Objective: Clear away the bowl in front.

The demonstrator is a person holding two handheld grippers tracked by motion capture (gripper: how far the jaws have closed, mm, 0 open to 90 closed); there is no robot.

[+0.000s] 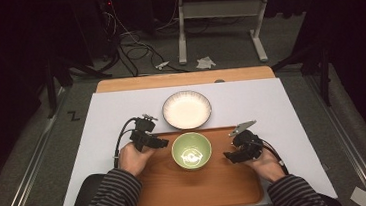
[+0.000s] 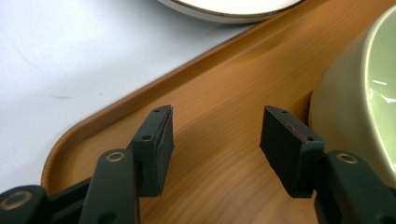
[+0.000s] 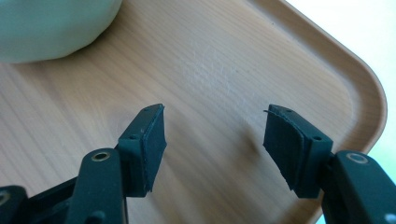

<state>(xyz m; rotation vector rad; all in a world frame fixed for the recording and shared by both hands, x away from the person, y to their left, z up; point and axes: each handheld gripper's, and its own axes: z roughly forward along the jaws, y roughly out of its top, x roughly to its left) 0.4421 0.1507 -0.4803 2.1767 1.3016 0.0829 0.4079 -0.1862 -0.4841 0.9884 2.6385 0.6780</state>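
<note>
Green bowl (image 1: 191, 151) on wooden tray (image 1: 168, 189), white plate (image 1: 187, 109) just beyond.

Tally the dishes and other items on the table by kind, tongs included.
Bowls: 2 (green bowl, white bowl)
Trays: 1 (wooden tray)
Tongs: 2 (left tongs, right tongs), both open
Total: 5

Wooden table (image 1: 119, 84), white sheet (image 1: 102, 125) covering it; on sheet: white plate (image 1: 187, 109), wooden tray (image 1: 178, 191).
</note>
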